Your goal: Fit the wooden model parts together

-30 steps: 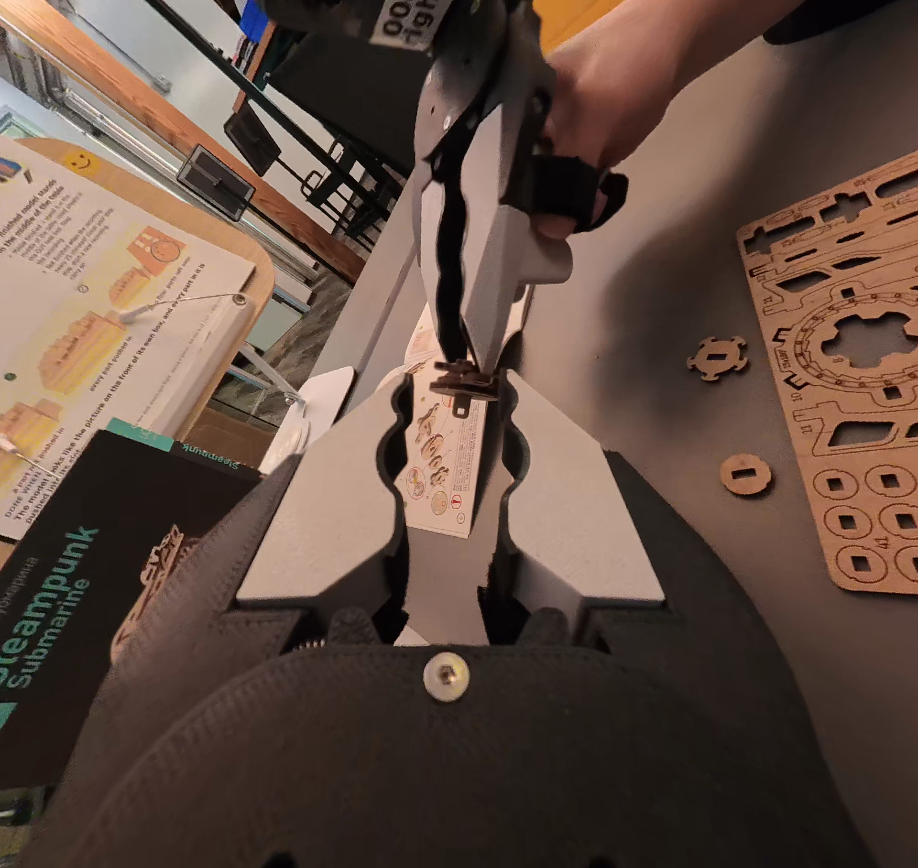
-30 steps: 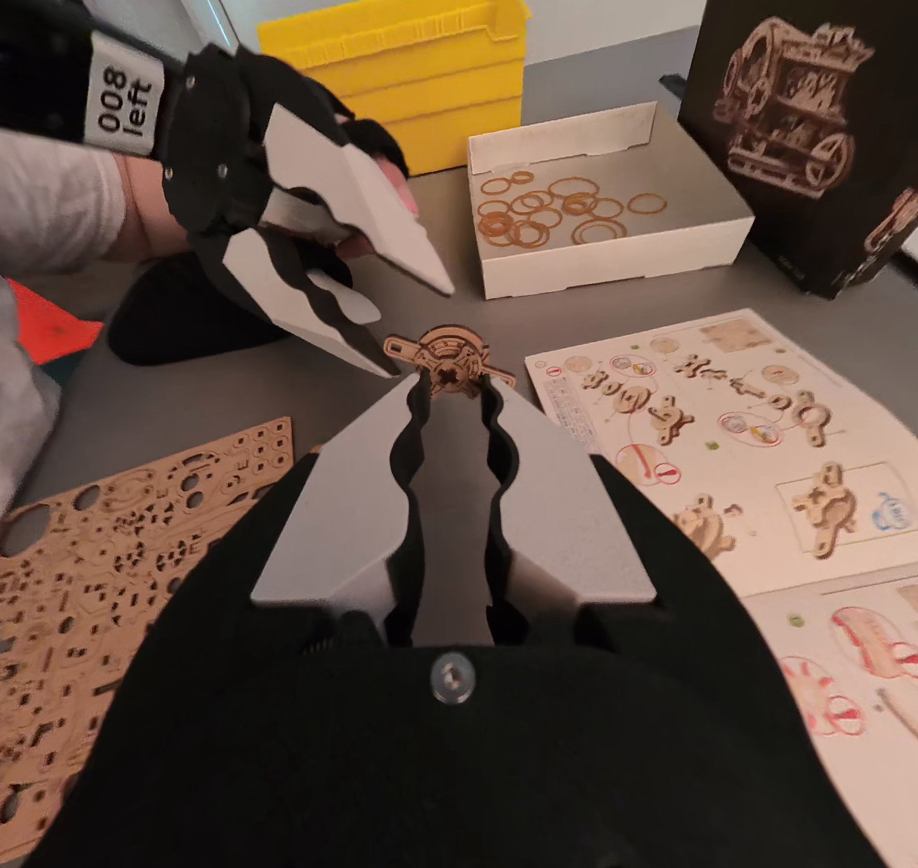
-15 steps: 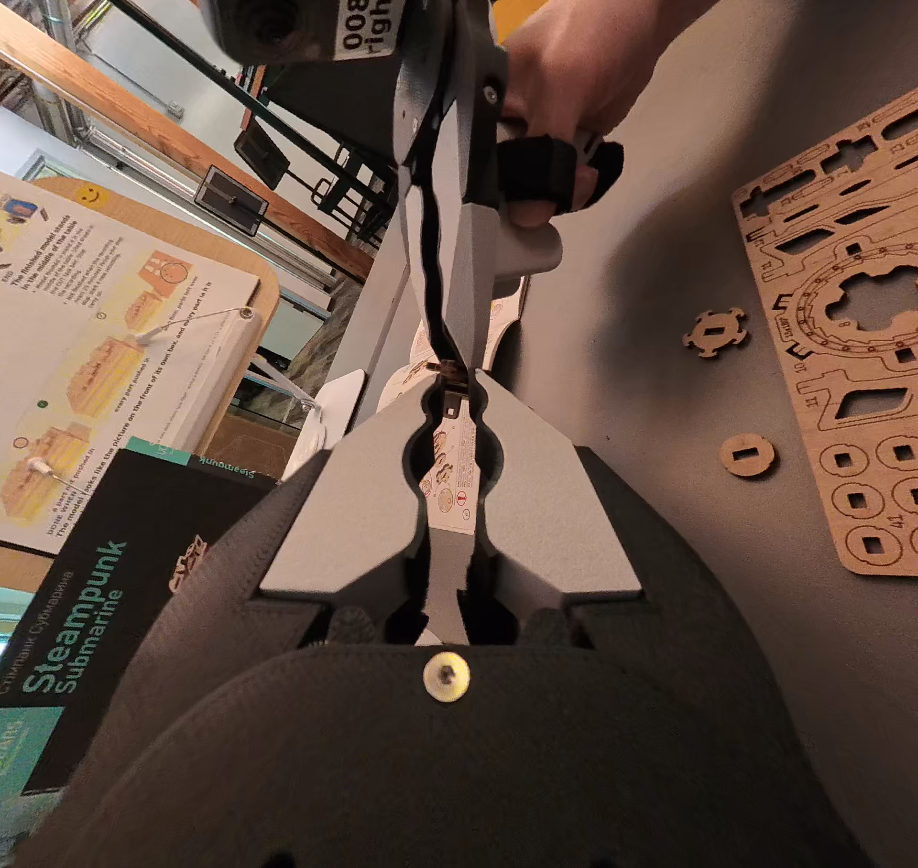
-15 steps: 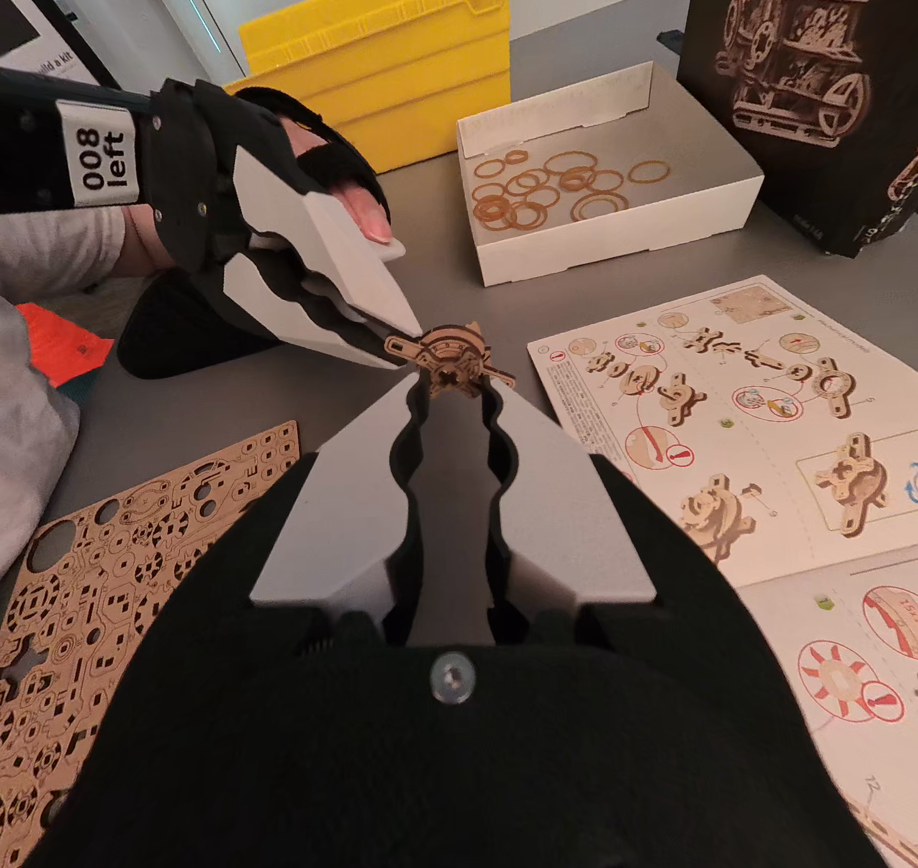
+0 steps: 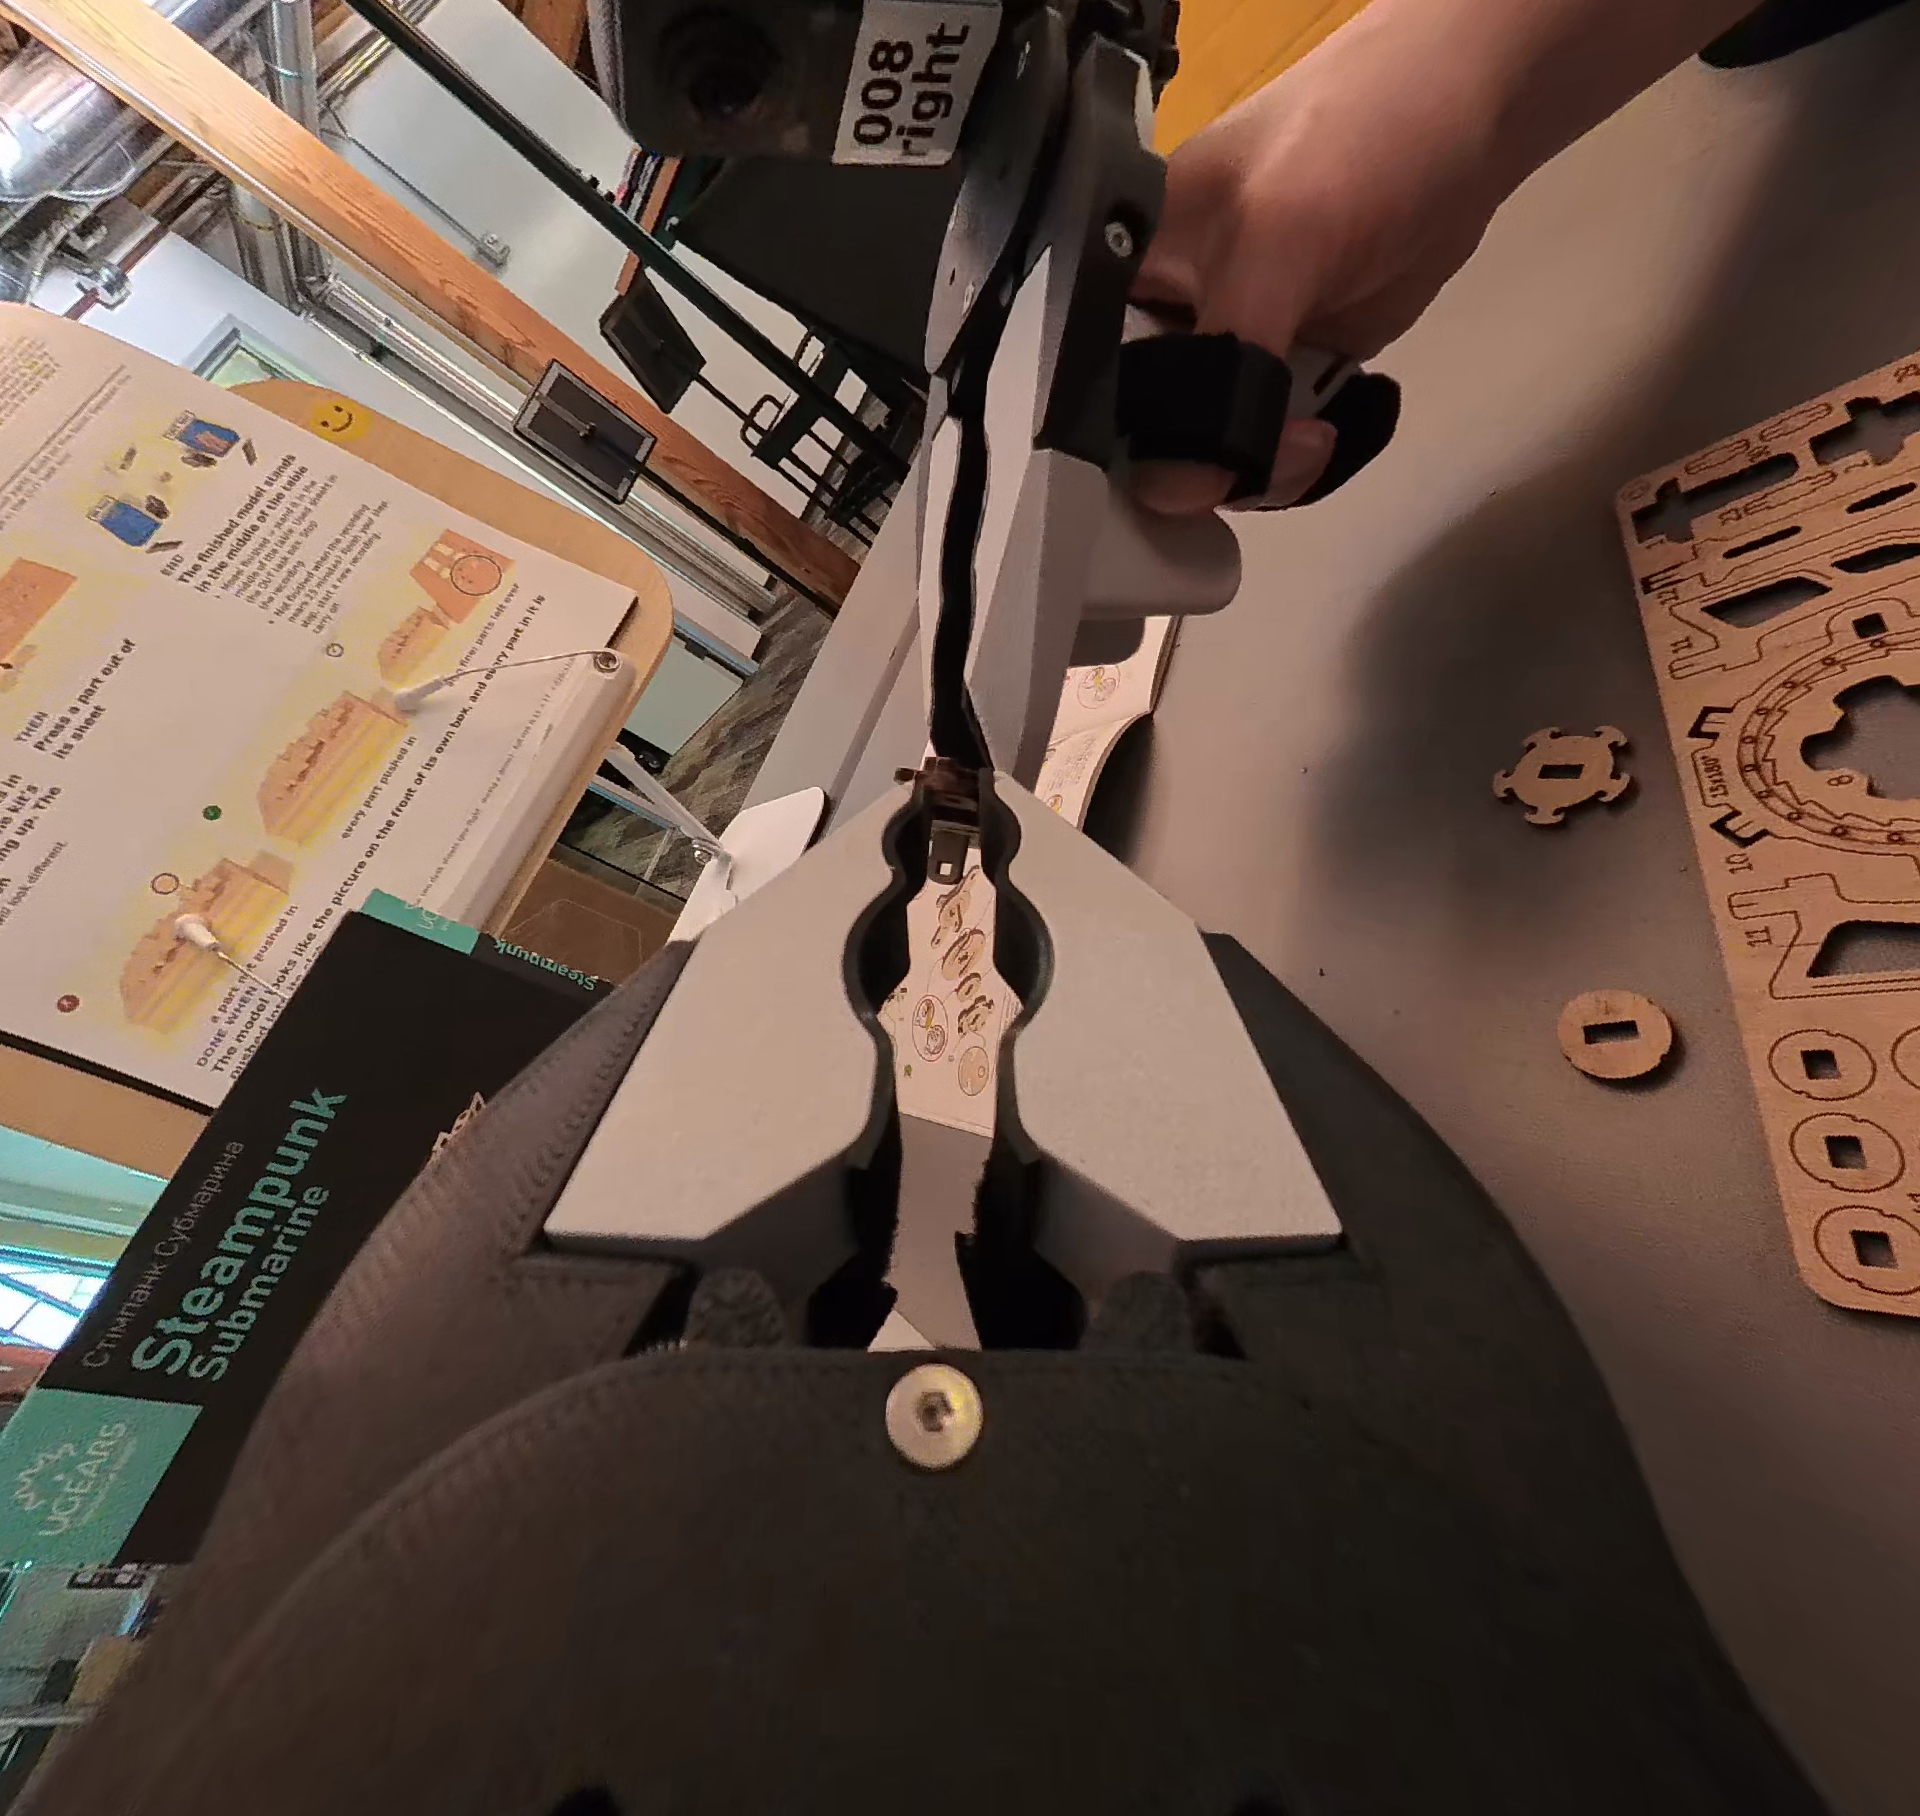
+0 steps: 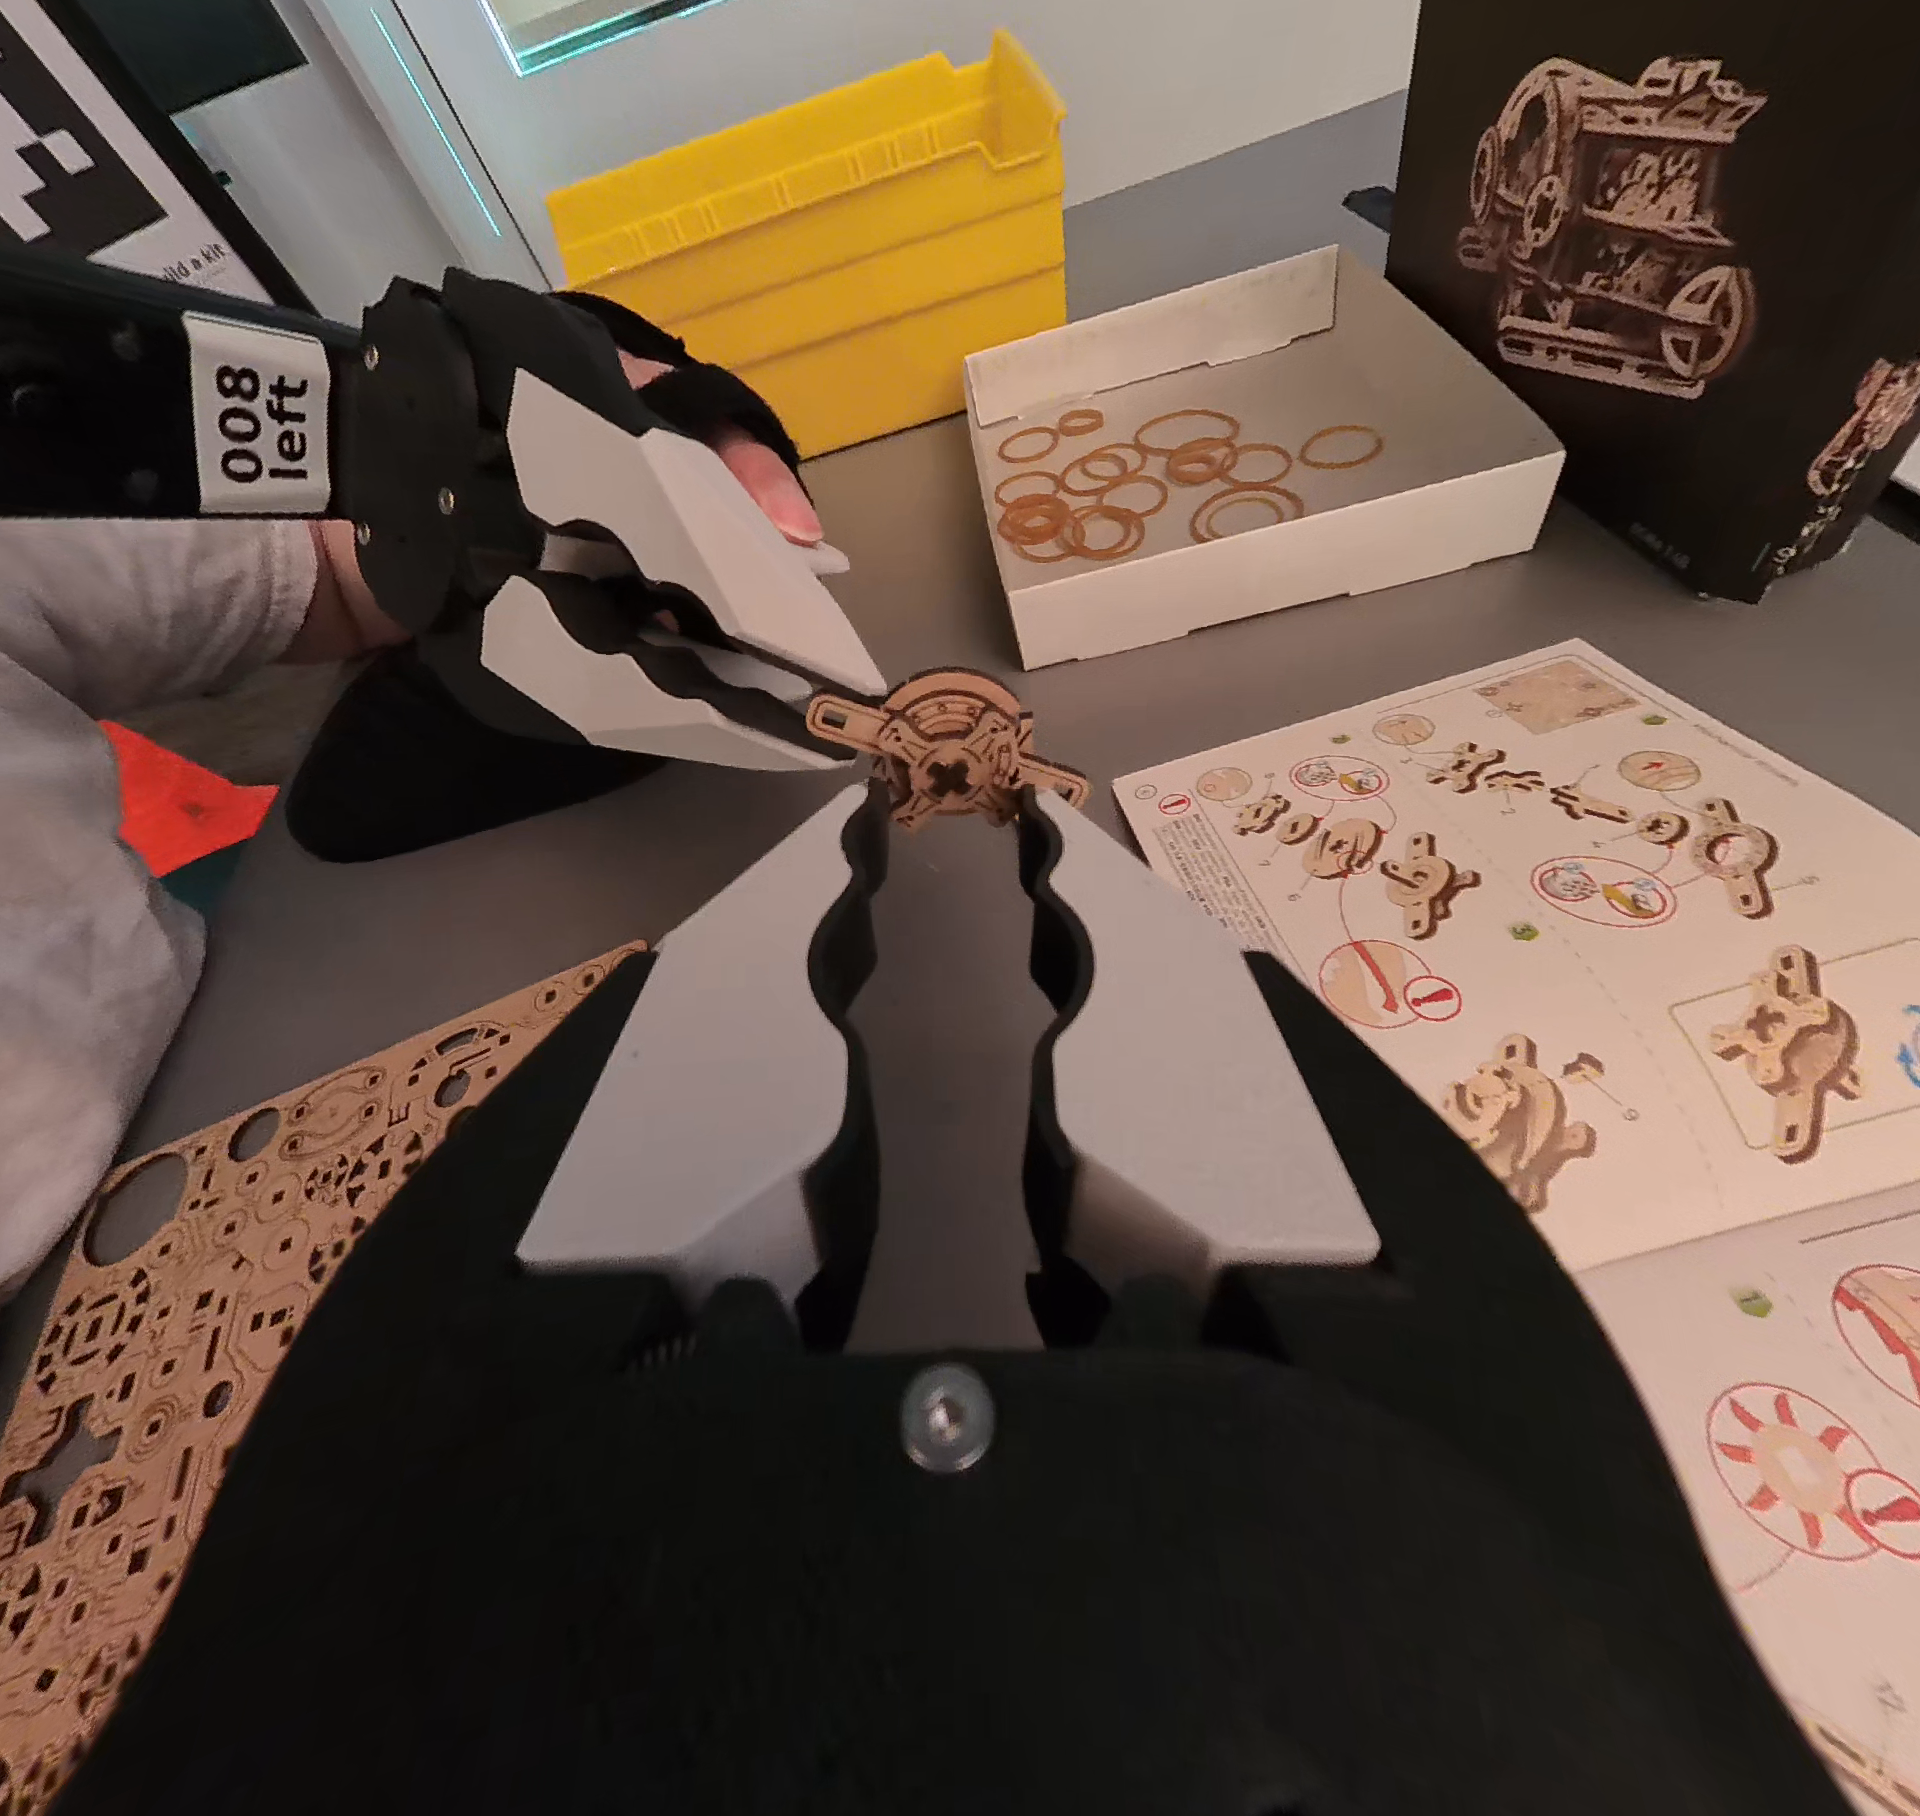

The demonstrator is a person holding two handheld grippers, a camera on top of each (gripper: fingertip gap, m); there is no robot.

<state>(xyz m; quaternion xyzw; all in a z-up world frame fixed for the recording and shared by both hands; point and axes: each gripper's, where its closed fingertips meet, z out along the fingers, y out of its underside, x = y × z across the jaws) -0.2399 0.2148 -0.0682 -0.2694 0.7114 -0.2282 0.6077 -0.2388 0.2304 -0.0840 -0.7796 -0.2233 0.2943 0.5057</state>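
A small round wooden assembly (image 6: 951, 758) with a cross-shaped centre hole and two side arms is held above the grey table. My right gripper (image 6: 951, 802) is shut on its lower part. My left gripper (image 6: 854, 729) comes in from the left and is shut on the assembly's left arm. In the left wrist view the assembly (image 5: 948, 781) shows edge-on between my left gripper's (image 5: 951, 805) tips, with the right gripper (image 5: 961, 743) coming down onto it from above. A hand holds each gripper.
A printed instruction sheet (image 6: 1558, 883) lies right. A white box of rubber bands (image 6: 1278, 571), a yellow bin (image 6: 831, 239) and a black kit box (image 6: 1662, 208) stand behind. Laser-cut wooden sheets (image 6: 208, 1299) (image 5: 1818, 831) and loose wooden discs (image 5: 1564, 790) (image 5: 1618, 1034) lie on the table.
My left gripper was open beside the assembly; it has moved in and shut on the assembly's left arm. The right gripper has kept its hold and lifted slightly.
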